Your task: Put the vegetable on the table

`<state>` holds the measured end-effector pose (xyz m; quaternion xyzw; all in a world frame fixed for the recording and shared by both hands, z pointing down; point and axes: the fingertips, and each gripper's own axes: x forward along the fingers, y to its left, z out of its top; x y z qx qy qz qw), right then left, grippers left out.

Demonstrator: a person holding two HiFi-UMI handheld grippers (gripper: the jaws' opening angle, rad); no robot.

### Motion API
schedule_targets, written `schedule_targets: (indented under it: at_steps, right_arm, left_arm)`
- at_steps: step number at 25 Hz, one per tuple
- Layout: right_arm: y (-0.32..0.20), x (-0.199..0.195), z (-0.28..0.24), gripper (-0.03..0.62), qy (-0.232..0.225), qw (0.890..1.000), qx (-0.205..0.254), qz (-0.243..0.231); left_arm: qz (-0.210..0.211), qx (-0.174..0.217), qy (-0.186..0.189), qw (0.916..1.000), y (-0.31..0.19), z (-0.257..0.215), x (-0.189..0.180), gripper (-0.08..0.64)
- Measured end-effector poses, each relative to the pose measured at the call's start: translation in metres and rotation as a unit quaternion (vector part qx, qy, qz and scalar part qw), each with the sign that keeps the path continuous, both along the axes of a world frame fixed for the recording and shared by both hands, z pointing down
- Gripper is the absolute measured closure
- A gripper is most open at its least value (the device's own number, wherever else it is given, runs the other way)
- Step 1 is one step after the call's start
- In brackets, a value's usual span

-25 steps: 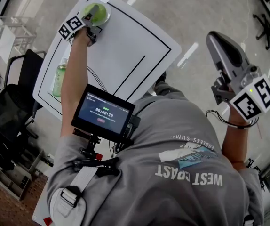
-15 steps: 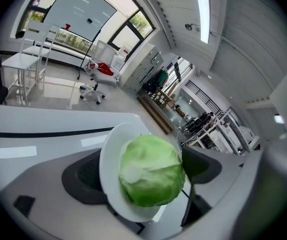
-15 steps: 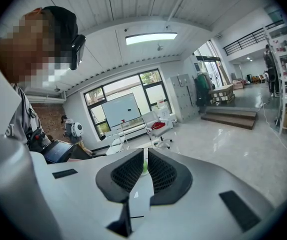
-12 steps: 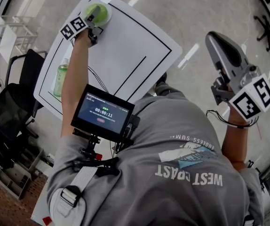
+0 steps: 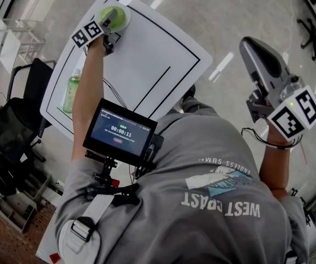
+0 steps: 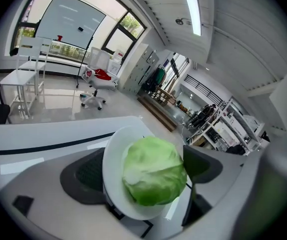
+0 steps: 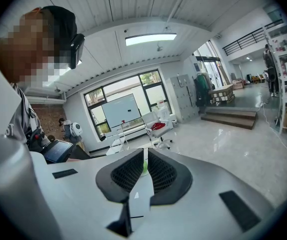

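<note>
Left arm point(image 5: 85, 92) bare, stretched out toward 11 o'clock in my head view. Left gripper point(image 5: 109, 20) at arm's end, tipped downward, marker cube at its 8 o'clock side. Its jaws have just been opening and now stand wide apart. Cabbage point(image 6: 153, 171) sits between them; I see neither pad pressing it. Right arm point(image 5: 273, 169) bent, out at 3 o'clock. Right gripper point(image 5: 248, 43) points toward 11 o'clock, jaws drawn together, thin slit between pads.
</note>
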<state>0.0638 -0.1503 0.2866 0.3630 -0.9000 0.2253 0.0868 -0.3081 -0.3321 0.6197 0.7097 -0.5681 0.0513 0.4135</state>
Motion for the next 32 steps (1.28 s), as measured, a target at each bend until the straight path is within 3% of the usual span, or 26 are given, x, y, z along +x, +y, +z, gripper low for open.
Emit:
schedule_targets:
  at_steps: [17, 22, 27, 32]
  right_arm:
    - [-0.001, -0.001, 0.006, 0.581, -0.003, 1.0, -0.004, -0.004]
    - [-0.001, -0.001, 0.009, 0.581, -0.003, 1.0, -0.006, -0.006]
    - [-0.003, -0.002, 0.015, 0.581, -0.004, 1.0, -0.012, -0.008]
    - [-0.004, -0.002, 0.016, 0.581, -0.007, 1.0, -0.012, -0.013]
  left_arm:
    - [0.018, -0.004, -0.074, 0.9971, 0.003, 0.001, -0.008, 0.089]
    - [0.04, 0.0, -0.146, 0.9885, 0.003, -0.002, -0.016, 0.089]
    - [0.045, -0.006, -0.137, 0.9895, 0.007, 0.002, -0.017, 0.09]
    - [0.06, 0.01, -0.172, 0.9832, 0.009, -0.007, -0.011, 0.091]
